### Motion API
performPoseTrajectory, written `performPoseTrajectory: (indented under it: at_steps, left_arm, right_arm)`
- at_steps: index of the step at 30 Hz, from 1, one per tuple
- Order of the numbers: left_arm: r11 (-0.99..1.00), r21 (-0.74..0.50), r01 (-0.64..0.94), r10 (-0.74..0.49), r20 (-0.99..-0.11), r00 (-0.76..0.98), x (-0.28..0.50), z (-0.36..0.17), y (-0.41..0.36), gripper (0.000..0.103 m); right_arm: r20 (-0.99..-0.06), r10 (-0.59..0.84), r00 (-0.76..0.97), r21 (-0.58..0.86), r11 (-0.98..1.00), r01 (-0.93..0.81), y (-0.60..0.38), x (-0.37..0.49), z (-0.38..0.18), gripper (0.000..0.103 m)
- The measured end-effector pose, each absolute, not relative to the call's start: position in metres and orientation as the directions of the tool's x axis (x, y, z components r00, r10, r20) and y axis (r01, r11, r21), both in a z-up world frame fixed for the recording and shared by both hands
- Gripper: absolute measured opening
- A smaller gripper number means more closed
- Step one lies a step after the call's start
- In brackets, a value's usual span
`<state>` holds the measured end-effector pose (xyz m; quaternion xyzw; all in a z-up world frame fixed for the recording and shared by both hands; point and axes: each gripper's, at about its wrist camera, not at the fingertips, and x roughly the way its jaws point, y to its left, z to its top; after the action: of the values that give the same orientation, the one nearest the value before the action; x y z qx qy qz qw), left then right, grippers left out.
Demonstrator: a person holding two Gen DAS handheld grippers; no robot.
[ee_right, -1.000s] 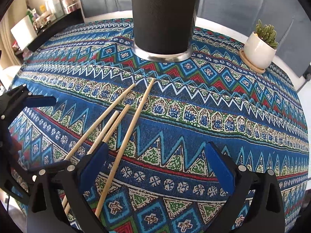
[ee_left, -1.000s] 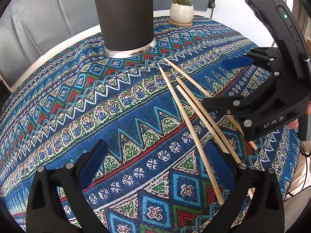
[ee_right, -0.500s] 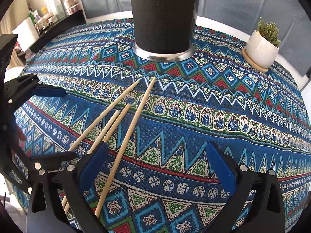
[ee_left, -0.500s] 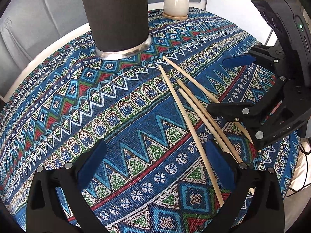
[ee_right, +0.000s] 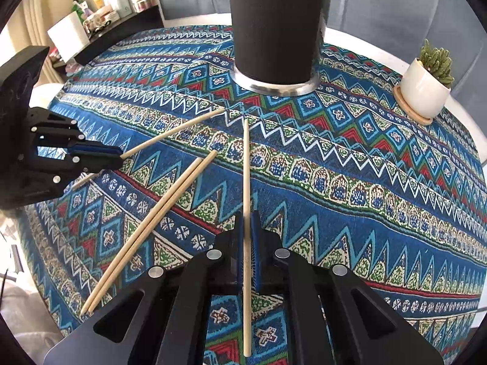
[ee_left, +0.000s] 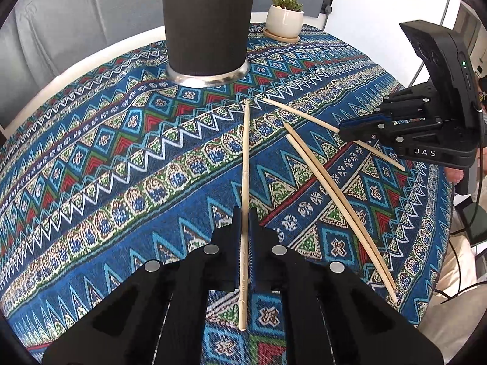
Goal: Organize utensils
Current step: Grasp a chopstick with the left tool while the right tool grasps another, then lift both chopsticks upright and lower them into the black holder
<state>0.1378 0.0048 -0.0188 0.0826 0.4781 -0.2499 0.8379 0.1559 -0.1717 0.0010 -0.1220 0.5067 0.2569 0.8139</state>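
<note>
Four chopsticks total: each hand-held gripper is clamped tight on one, left hand-held gripper (ee_left: pixel 242 231) on its chopstick (ee_left: pixel 245 164), right hand-held gripper (ee_right: pixel 247 237) on another (ee_right: pixel 246 170). Loose pair (ee_left: pixel 334 194) lies on the patterned surface (ee_left: pixel 106 158), so nothing's in the dark tumbler (ee_left: pixel 208 21) yet, I'd guess. Only the right view shows the cluttered shelf (ee_right: pixel 100 9).

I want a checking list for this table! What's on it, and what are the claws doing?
Surface: patterned cloth on a round table.
Job's things: loose chopstick pair; dark tumbler.
Clutter: cactus pot.
Claws: left claw shut on one chopstick; right claw shut on another chopstick.
Cables: black cable beside the table.
Surroundings: grey seat; cluttered shelf.
</note>
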Motion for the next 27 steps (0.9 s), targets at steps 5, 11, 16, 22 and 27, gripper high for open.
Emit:
performPoseTrajectory:
  at_steps: [5,11,16,22,27]
  left_arm:
    - [0.867,-0.191,0.460,-0.389,-0.836,0.387,0.125,-0.020,0.025,0.005]
    - [0.878,-0.286,0.384,-0.438,-0.801,0.407,0.104,-0.020,0.050,0.005]
    - [0.868,-0.337,0.364,-0.486,-0.723,0.491,0.085,-0.002,0.059,0.005]
    - [0.844,-0.371,0.386,-0.535,-0.557,0.635,0.043,0.032,0.070,0.005]
    - [0.850,-0.350,0.394,-0.522,-0.457,0.720,0.028,0.065,0.086,0.005]
  right_arm:
    - [-0.869,0.370,0.329,0.161,0.839,-0.519,-0.192,0.150,-0.001,0.005]
    - [-0.816,0.478,0.326,0.310,0.837,-0.452,-0.226,0.133,-0.003,0.005]
    - [-0.748,0.544,0.380,0.372,0.818,-0.439,-0.247,0.115,0.009,0.005]
    - [-0.628,0.618,0.472,0.398,0.777,-0.488,-0.261,0.089,0.043,0.005]
    - [-0.528,0.640,0.558,0.347,0.762,-0.547,-0.269,0.071,0.082,0.005]
